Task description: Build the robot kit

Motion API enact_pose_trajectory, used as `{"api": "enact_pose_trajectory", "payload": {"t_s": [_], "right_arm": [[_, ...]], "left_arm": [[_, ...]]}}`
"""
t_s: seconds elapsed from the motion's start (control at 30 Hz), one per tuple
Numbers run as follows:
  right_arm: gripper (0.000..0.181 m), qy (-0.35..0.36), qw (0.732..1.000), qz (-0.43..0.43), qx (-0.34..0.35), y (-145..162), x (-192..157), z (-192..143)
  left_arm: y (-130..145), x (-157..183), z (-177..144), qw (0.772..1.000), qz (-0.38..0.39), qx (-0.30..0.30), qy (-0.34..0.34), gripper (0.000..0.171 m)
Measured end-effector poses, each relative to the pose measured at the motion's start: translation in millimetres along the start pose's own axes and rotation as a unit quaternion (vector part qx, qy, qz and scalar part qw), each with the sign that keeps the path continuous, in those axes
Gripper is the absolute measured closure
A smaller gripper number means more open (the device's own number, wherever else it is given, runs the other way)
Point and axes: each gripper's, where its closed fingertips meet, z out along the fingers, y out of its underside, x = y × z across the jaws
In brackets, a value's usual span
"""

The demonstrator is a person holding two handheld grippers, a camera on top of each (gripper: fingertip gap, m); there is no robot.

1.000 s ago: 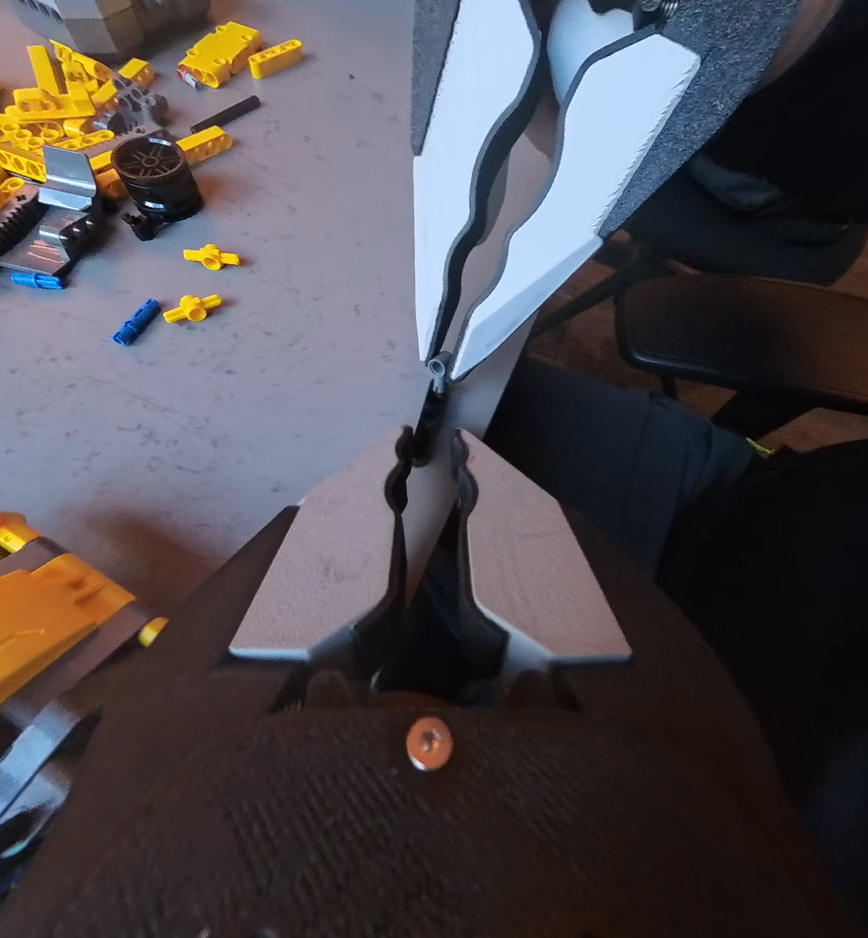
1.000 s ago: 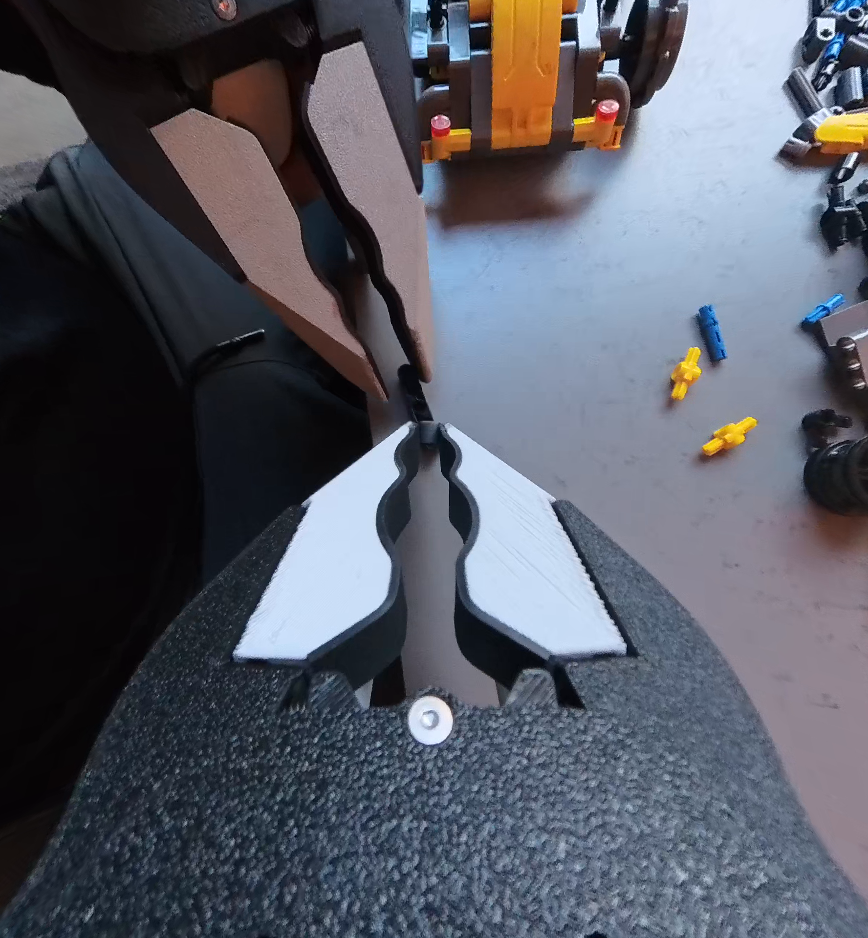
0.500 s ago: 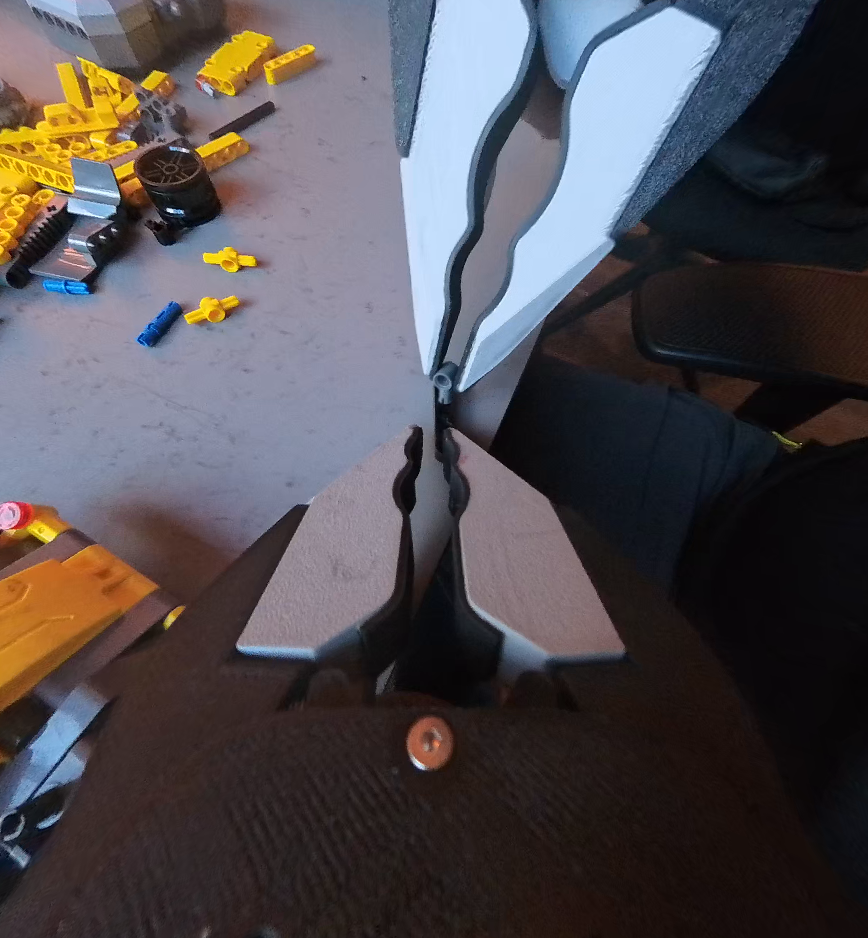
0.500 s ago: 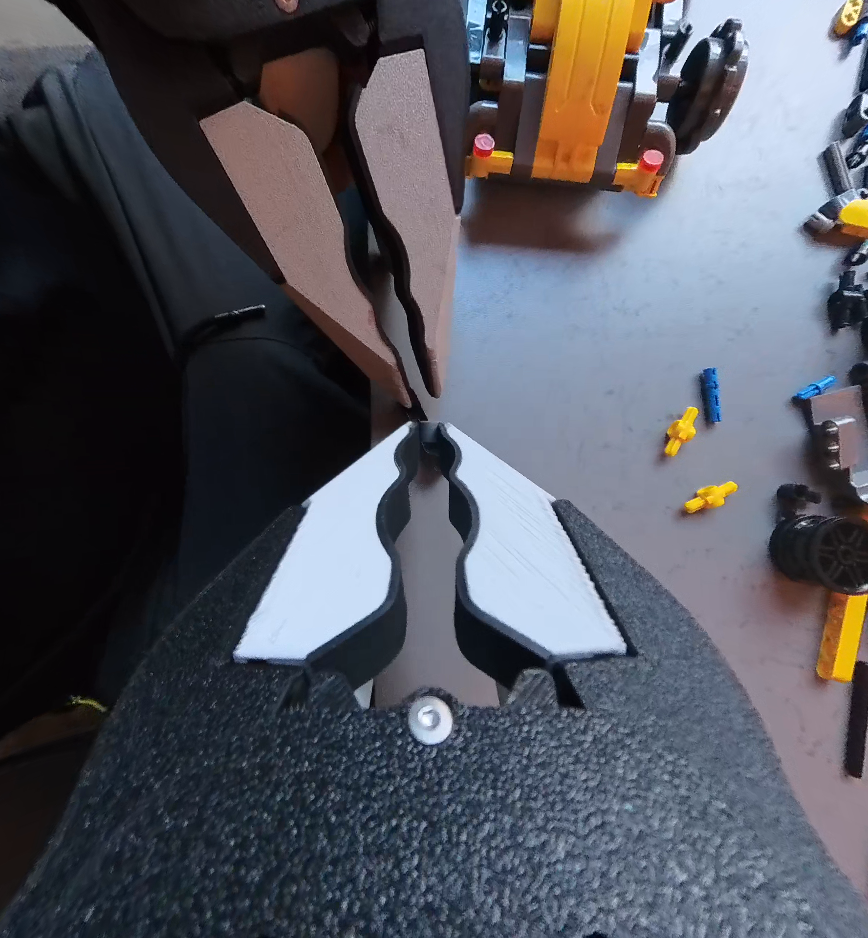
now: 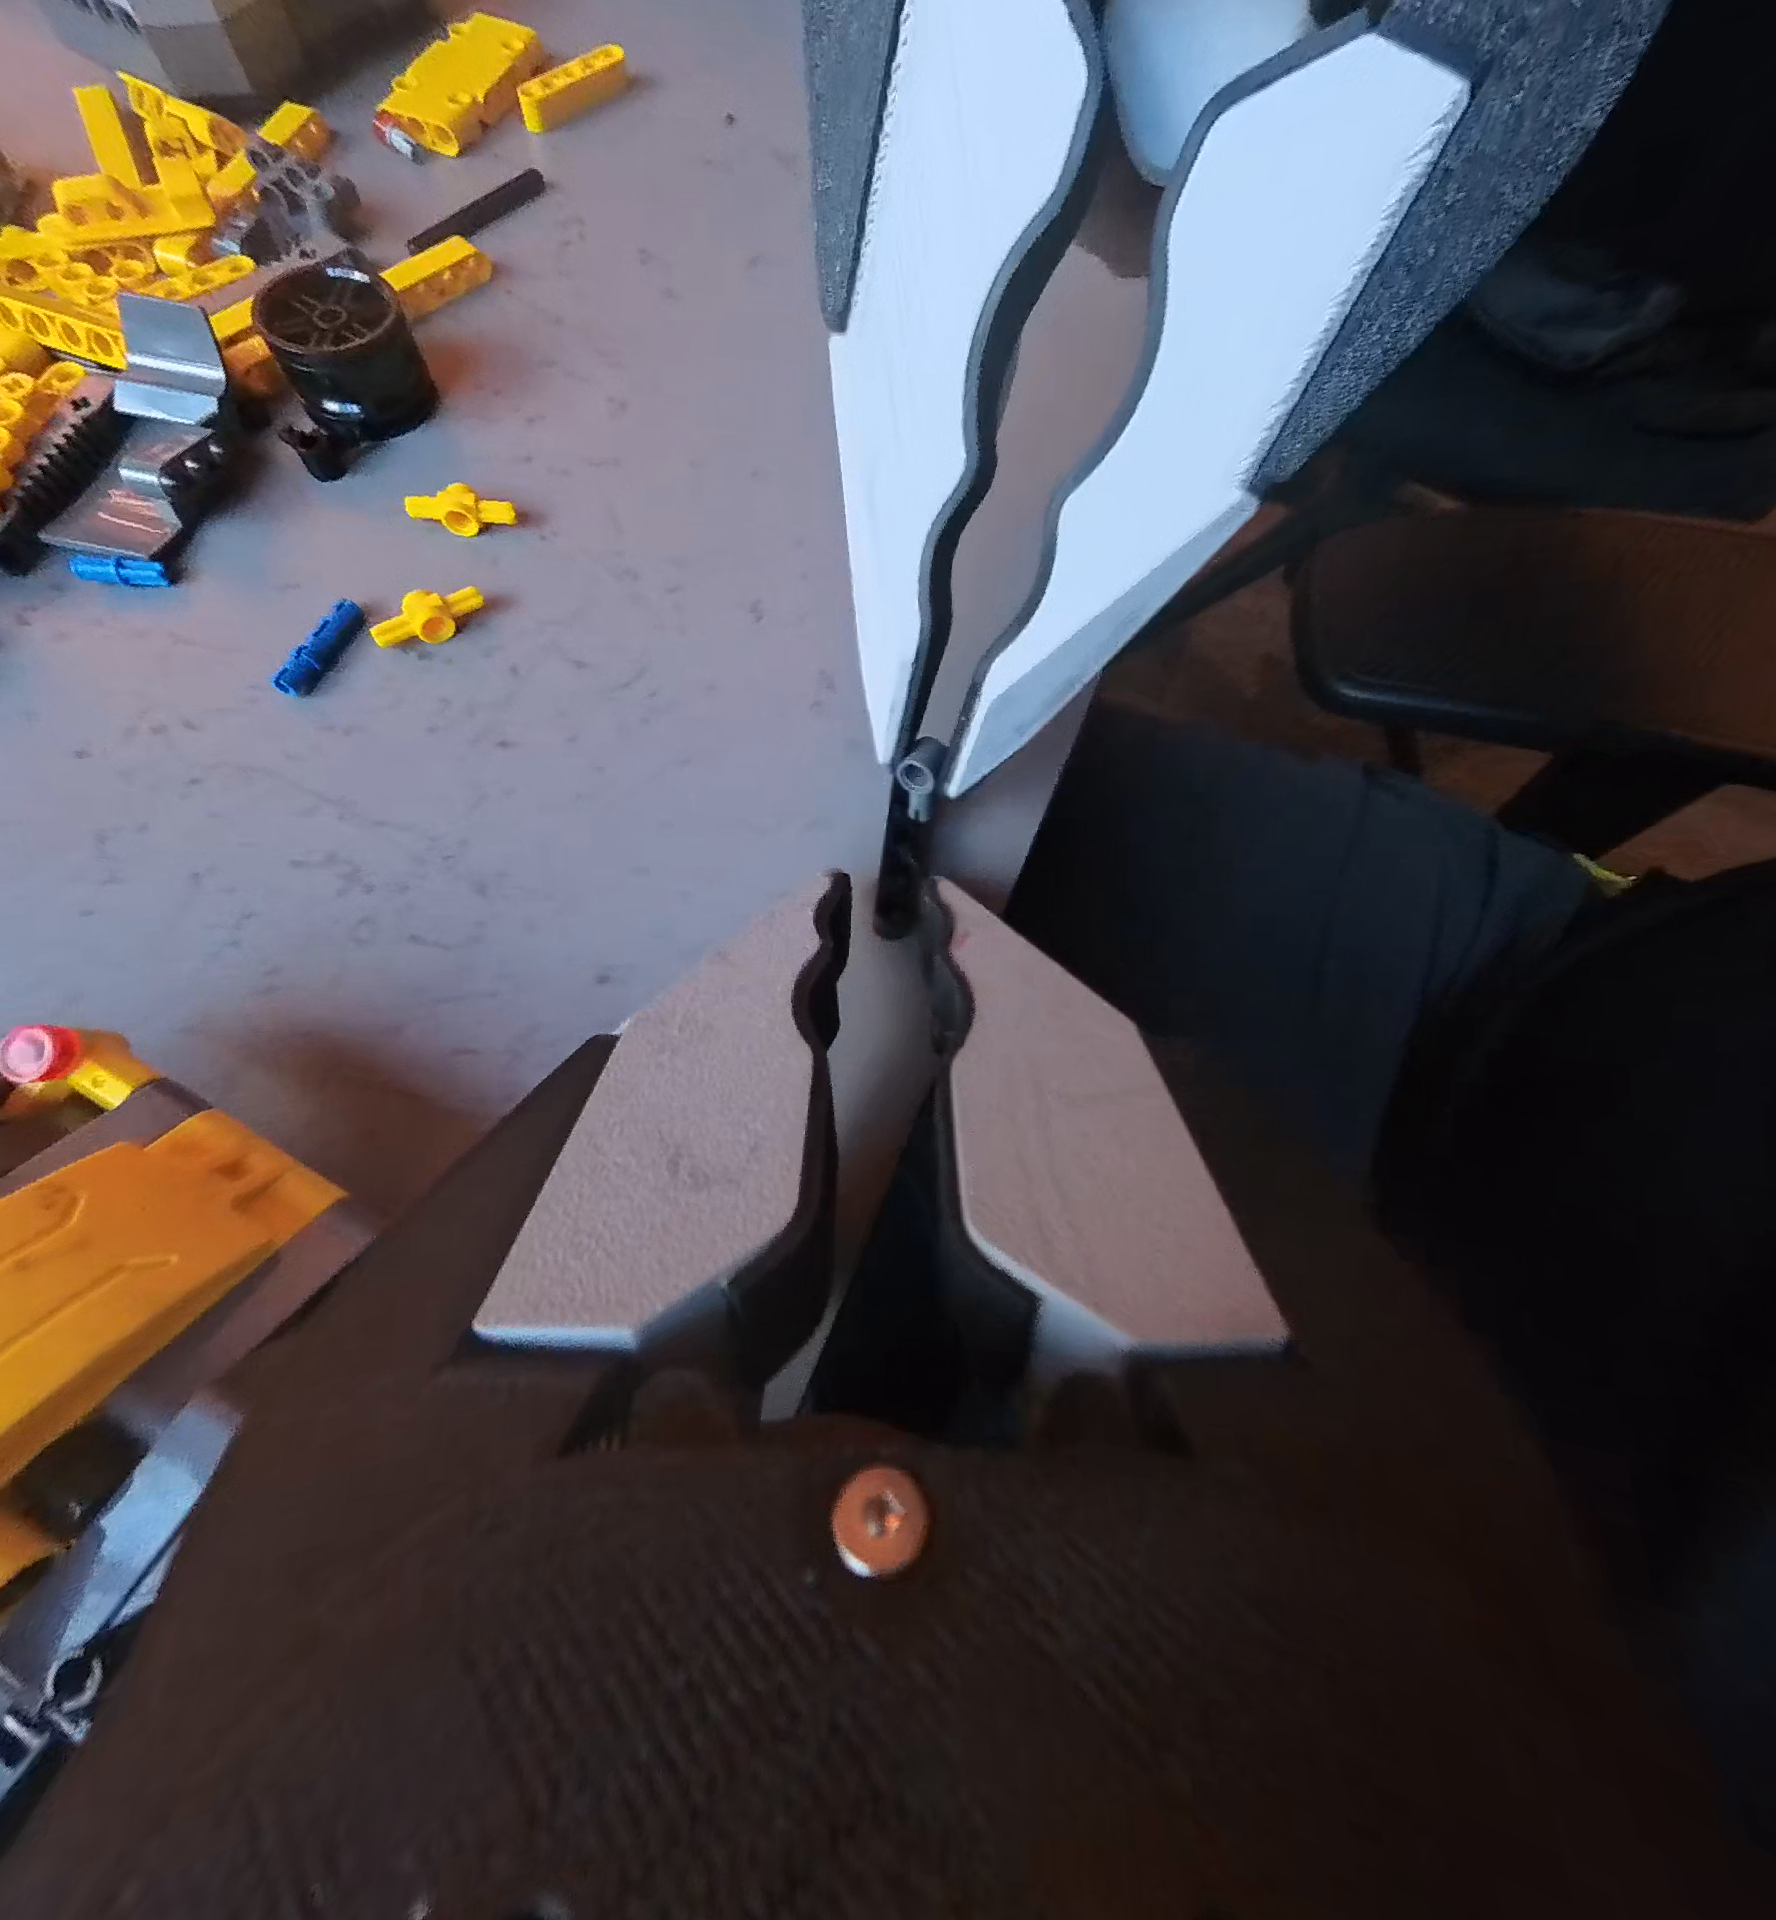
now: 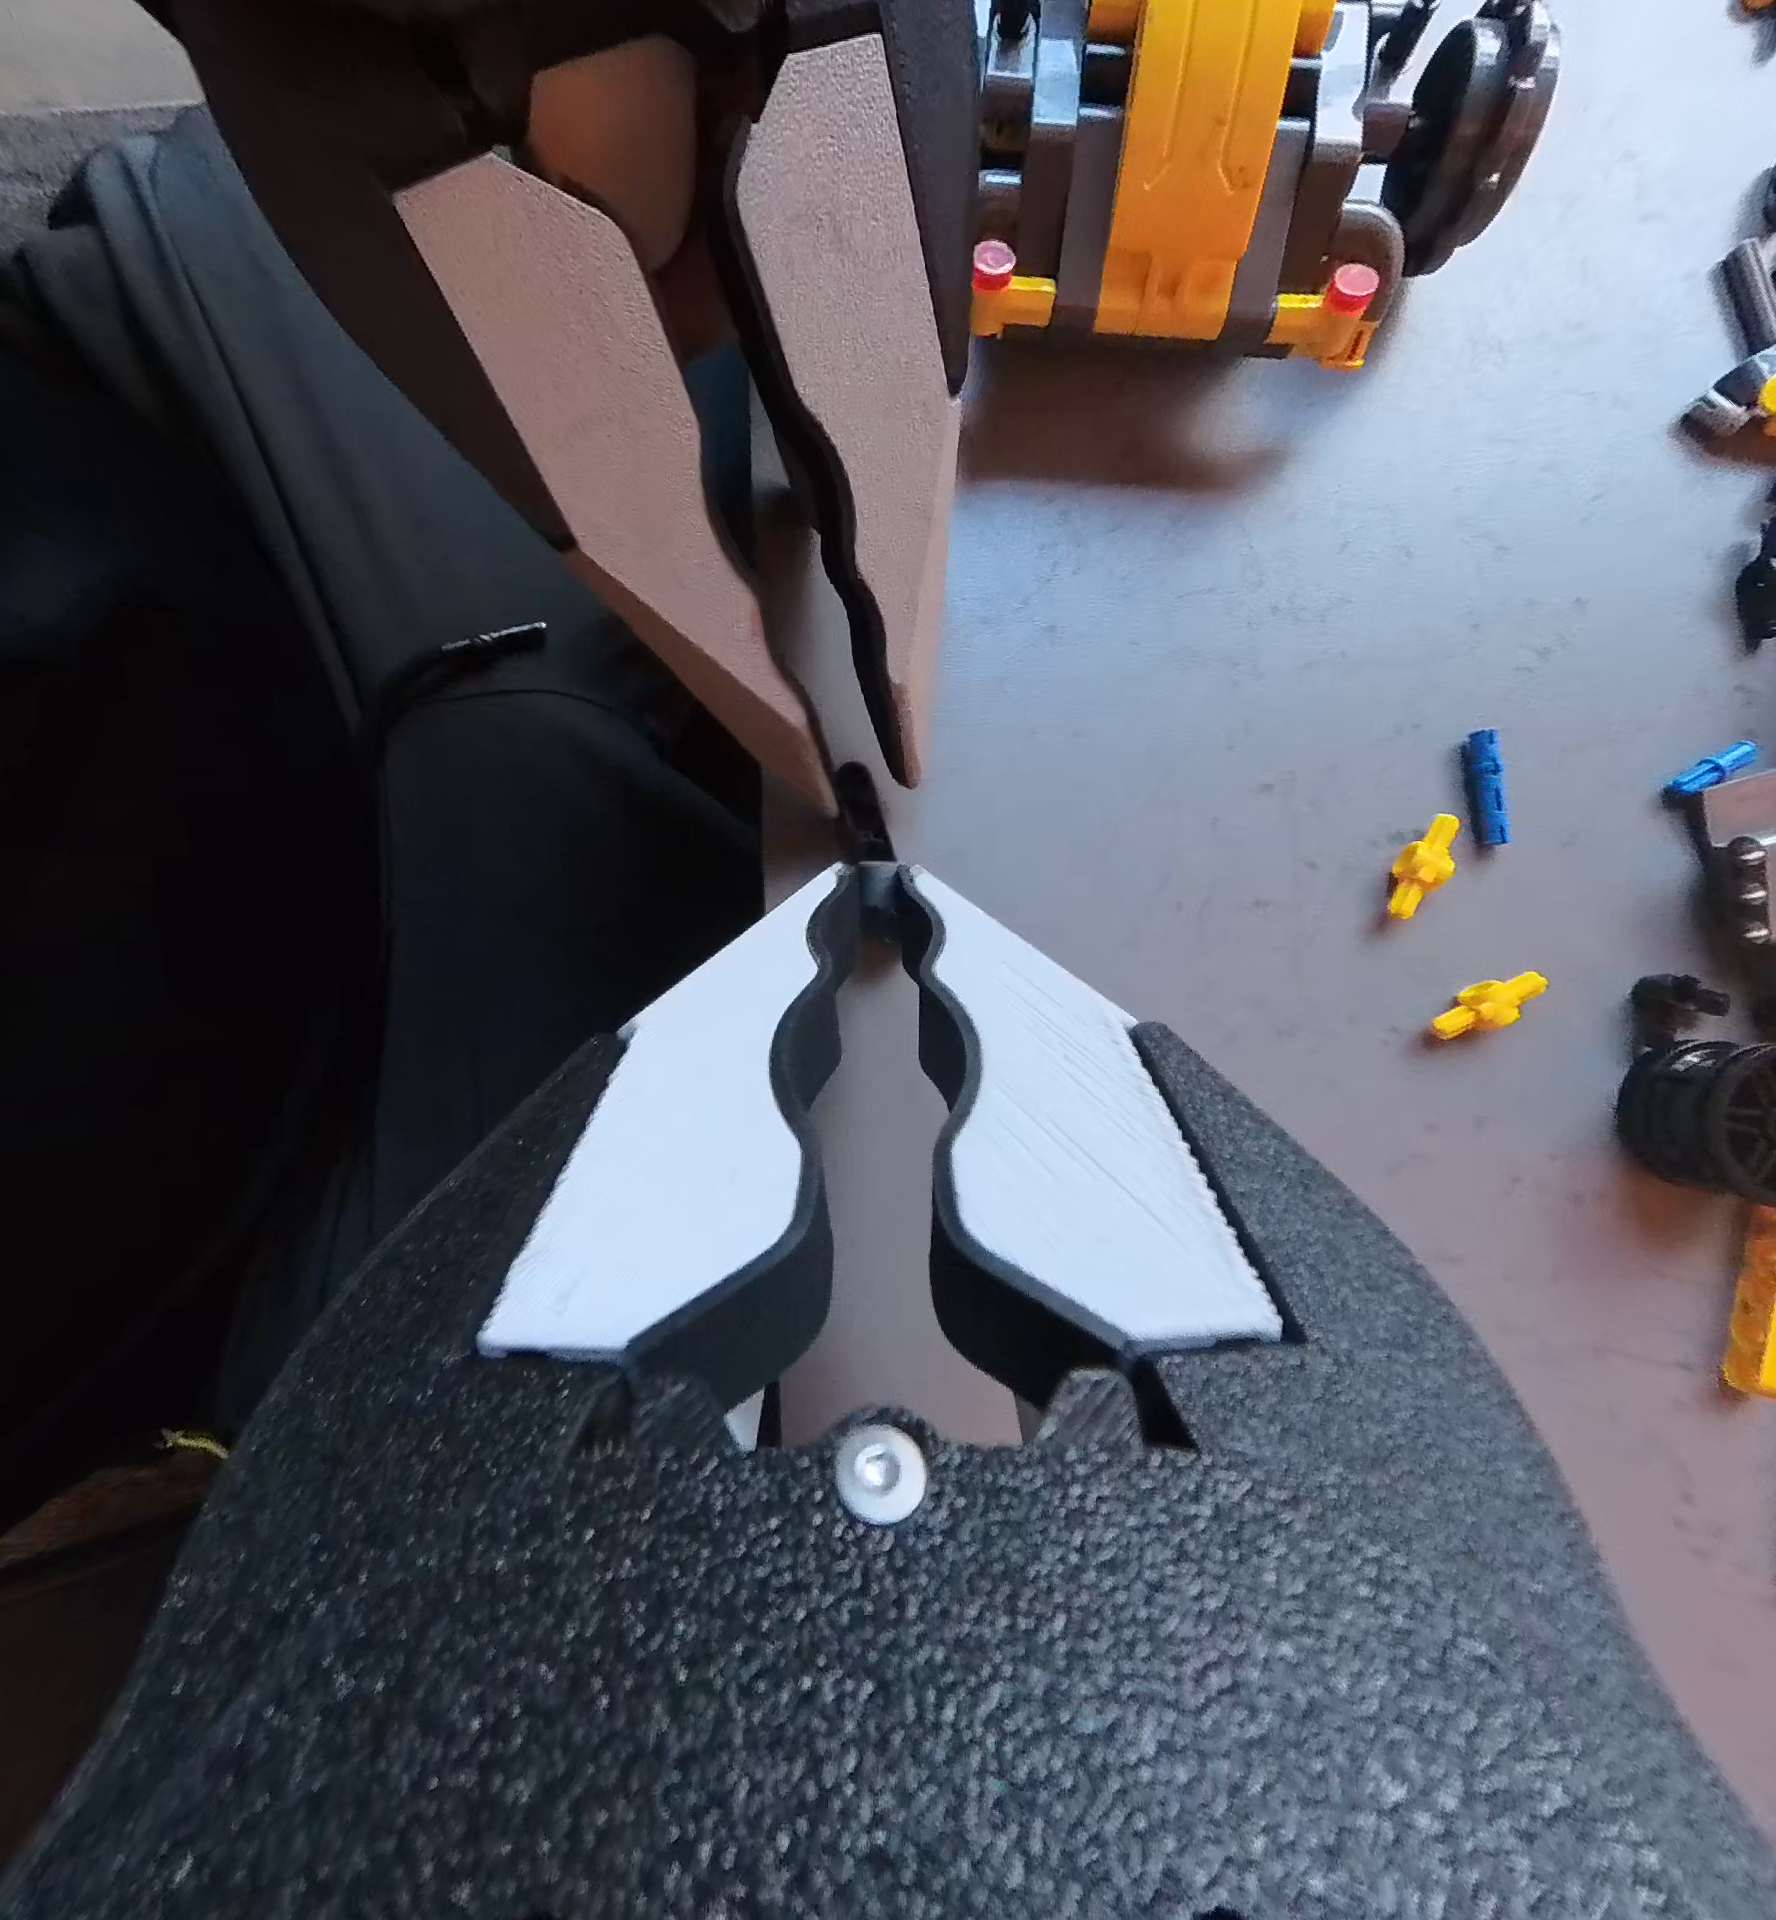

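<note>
My left gripper [image 5: 889, 888], with brown fingers, is nearly closed on a short black pin [image 5: 899, 852] at the table's near edge. My right gripper [image 6: 876, 873], with white fingers, is shut on a small grey connector [image 5: 918, 777]. The two grippers face each other tip to tip, and the pin's far end sits in the connector. In the right wrist view the pin [image 6: 860, 816] sticks out of the left gripper [image 6: 868, 790] into the connector [image 6: 876, 891]. In the left wrist view the right gripper [image 5: 920, 764] comes down from the top.
On the grey table [image 5: 448, 831] stands a yellow and grey model vehicle [image 6: 1175, 156]. A black wheel [image 5: 344, 343], yellow beams [image 5: 53, 301], yellow cross connectors [image 5: 458, 511] and a blue pin [image 5: 318, 644] lie loose. A person's dark-clad leg [image 5: 1227, 935] and a black chair [image 5: 1590, 644] are beyond the edge. Left and right tips are no more than a few centimetres apart.
The two grippers have drawn closer together, so less of the black pin shows between them than a second ago. Both views have shifted slightly over the table.
</note>
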Motion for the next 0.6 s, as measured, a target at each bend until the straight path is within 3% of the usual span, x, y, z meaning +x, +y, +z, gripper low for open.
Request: {"api": "enact_pose_trajectory", "payload": {"t_s": [0.6], "right_arm": [[0.175, 0.009, 1.000, -0.017, -0.023, -2.7, 2.8, 1.9]], "left_arm": [[-1.6, 0.2, 0.2, 1.000, 0.015, 0.010, 0.007, 0.168]]}}
